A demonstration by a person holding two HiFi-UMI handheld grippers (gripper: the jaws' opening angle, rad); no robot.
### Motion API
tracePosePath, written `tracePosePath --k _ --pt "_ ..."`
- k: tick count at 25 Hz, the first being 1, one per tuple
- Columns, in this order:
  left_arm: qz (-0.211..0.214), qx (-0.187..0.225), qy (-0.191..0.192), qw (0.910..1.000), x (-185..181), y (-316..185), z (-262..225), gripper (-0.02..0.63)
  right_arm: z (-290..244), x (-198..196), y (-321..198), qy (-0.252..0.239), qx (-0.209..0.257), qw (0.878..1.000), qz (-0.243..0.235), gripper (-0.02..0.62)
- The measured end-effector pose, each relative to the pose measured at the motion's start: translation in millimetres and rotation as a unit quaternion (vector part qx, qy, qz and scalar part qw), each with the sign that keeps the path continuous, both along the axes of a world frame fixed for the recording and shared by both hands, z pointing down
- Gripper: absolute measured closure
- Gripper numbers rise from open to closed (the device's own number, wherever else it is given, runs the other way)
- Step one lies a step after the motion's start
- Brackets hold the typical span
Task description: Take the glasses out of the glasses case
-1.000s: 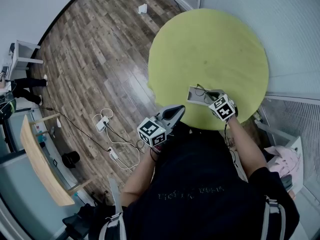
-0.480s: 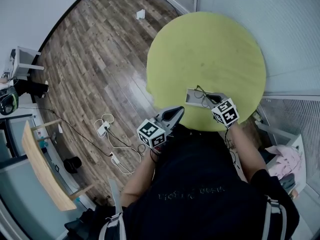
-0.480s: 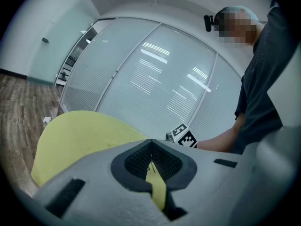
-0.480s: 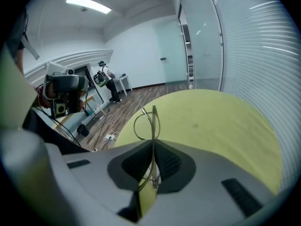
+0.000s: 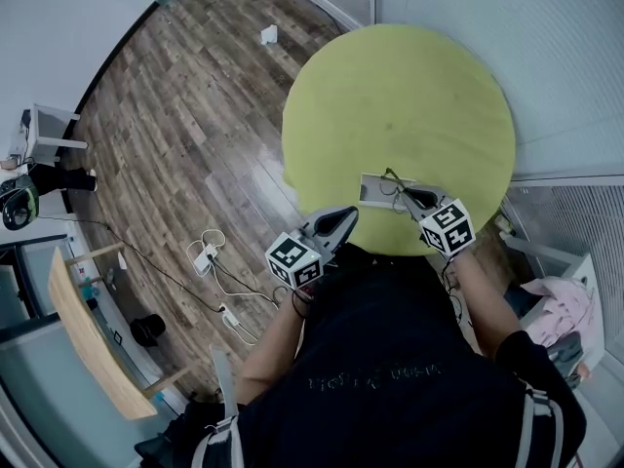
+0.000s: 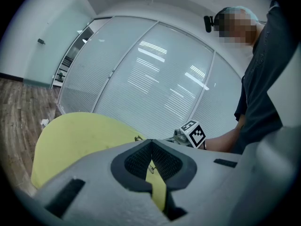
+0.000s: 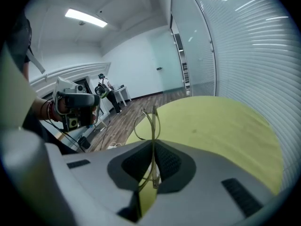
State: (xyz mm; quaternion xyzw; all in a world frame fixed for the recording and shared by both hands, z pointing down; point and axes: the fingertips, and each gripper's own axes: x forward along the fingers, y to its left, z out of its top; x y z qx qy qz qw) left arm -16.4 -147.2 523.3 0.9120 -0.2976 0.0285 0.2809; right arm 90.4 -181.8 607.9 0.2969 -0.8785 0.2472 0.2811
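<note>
An open pale glasses case [image 5: 372,191] lies on the round yellow-green table [image 5: 400,96], close to its near edge. My right gripper [image 5: 417,199] is shut on thin wire-framed glasses [image 5: 394,180], held just right of the case and above it. In the right gripper view the glasses [image 7: 152,121] stand edge-on between the pads of the right gripper [image 7: 152,161]. My left gripper [image 5: 338,222] is at the table's near-left edge, shut with nothing in it. The left gripper view shows the left gripper [image 6: 151,146] with its pads touching, and the right gripper's marker cube [image 6: 193,133] beyond.
Cables and a power strip [image 5: 208,257] lie on the wood floor to the left. A wooden bench [image 5: 88,330] stands further left, and a white scrap [image 5: 268,34] lies on the floor behind. Glass walls run along the table's far and right sides. Pink cloth [image 5: 561,310] is at the right.
My right gripper has drawn back a little toward the person, with the glasses in it. The left gripper has stayed where it was.
</note>
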Motion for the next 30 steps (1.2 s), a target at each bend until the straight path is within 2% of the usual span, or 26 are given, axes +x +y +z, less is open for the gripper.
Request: tracePosePath --k 13,30 --pt "-0.001 0.004 0.003 1.0 -5 -12 -8 0.594 -34 14 5 -0.053 0.006 0.998 0.036 0.566" --pt "-0.006 0.015 0.004 0.9999 -7 -19 -16 0.594 -76 25 13 -0.115 0.036 0.991 0.053 0.566"
